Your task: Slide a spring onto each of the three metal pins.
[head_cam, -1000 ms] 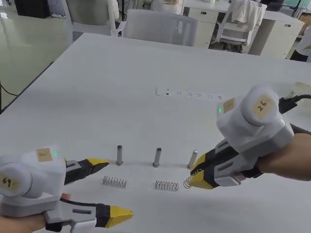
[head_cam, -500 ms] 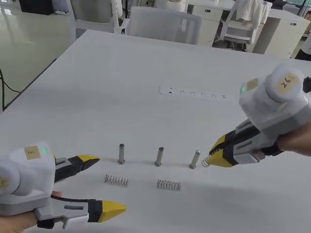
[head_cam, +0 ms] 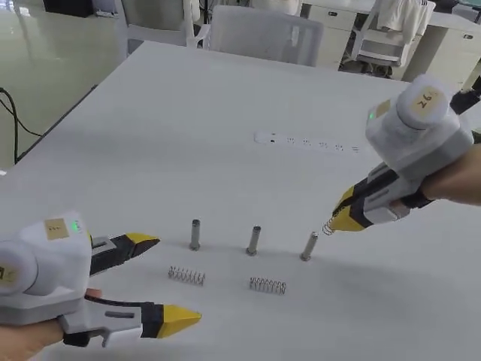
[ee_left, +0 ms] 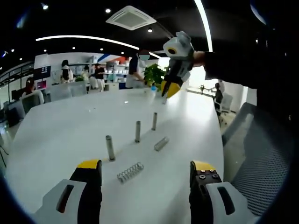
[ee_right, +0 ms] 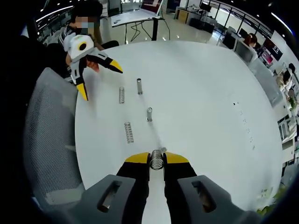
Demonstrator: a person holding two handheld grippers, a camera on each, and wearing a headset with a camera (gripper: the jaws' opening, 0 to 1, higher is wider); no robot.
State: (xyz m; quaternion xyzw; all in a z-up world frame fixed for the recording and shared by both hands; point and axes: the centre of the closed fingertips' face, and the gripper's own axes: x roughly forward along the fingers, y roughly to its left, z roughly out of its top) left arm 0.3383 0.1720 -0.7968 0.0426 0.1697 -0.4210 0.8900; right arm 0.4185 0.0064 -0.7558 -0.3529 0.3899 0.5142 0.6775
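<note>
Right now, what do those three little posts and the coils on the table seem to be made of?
The three pins look like grey metal, probably steel: smooth, dull sheen. The two loose springs look like thin bright metal wire, wound in open coils; which alloy I cannot tell.

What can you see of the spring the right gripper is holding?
The spring is a small coil of bare silvery wire, pinched between the yellow-tipped fingers of the right gripper. The right gripper view shows it end-on, open bore facing forward. In the head view it sticks out past the tips, slanting down toward the rightmost pin, in the air just up and right of the pin's top, not yet on it. Only the fingers touch it.
</note>
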